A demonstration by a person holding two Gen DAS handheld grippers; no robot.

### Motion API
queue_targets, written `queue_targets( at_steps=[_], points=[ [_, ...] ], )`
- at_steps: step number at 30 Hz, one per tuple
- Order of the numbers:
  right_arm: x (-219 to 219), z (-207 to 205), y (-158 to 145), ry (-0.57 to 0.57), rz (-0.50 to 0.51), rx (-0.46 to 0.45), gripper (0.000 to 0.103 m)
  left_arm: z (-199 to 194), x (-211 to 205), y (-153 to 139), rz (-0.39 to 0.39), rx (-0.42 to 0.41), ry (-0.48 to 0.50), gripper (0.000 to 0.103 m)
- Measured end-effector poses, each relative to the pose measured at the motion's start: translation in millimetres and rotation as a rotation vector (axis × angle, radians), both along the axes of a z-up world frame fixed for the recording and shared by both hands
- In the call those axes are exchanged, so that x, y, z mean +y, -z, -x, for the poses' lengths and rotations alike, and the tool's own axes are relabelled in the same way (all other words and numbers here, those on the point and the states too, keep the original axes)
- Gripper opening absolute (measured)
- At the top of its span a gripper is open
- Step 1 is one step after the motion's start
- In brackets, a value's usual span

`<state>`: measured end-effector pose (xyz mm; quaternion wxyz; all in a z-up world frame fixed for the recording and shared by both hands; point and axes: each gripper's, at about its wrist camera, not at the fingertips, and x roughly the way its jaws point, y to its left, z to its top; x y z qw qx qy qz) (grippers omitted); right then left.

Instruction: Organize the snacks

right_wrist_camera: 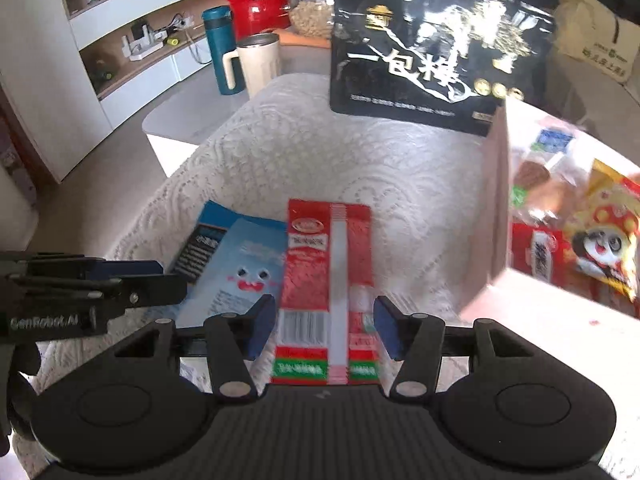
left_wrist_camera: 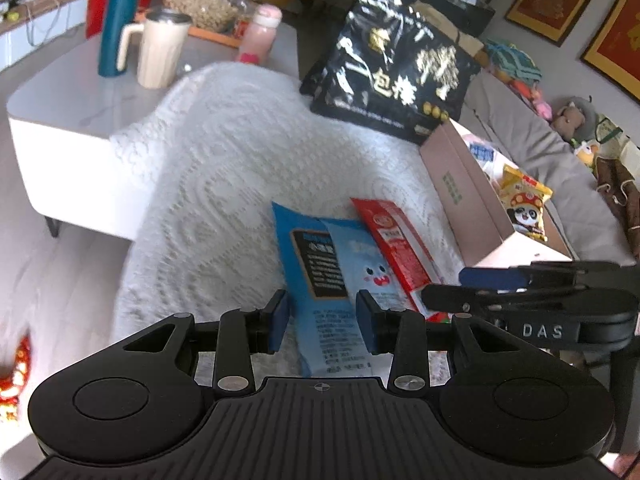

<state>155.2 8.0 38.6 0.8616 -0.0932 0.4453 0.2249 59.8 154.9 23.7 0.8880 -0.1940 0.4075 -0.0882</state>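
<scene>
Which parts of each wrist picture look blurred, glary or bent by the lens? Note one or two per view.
Left wrist view: the black snack bag carries bright glare, the white table edge bows from fisheye distortion, and the lace cloth looks soft. Right wrist view: the pink box and the panda packet inside it are smeared by motion blur; the red packet is slightly soft.

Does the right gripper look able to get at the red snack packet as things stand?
Probably yes. The right gripper has its jaws opening astride the red snack packet, which lies flat on the lace cloth with nothing over it.
</scene>
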Motion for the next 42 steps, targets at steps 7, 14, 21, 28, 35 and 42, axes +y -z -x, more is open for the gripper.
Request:
queue_targets(
  at_steps=[7,14,21,28,35,42],
  points=[
    [-19.8,1.9,17.6,0.043,-0.048,0.020,0.055,-11.4,-23.0,-4.0,-0.041,0.003,0.018,0.047],
    [-29.8,6.0,17.7,0.055,-0.092,0.011,0.055,-7.8,-18.9,-26.5,0.036,-0.054,0.025,0.047],
    [-31.3,11.8,12.9,0.065,-0.128,0.012,0.055,-11.5,-15.4,-32.1,-0.099,-0.053,-0.065,0.046],
    [-25.6,2.3,5.4,0.095,-0.106,-0.047,0.055,-5.9,1.9,-40.0,-0.023,-0.063,-0.095,0.046],
    [-45.3,23.3,6.6,0.100,-0.042,-0.134,0.055,-36.0,-47.7,-21.0,0.059,0.056,0.002,0.046],
    [-87.0,36.7,13.1,0.173,-0.037,-0.201,0.055,-66.7,-100.3,-20.2,-0.095,0.084,0.005,0.046]
  ],
)
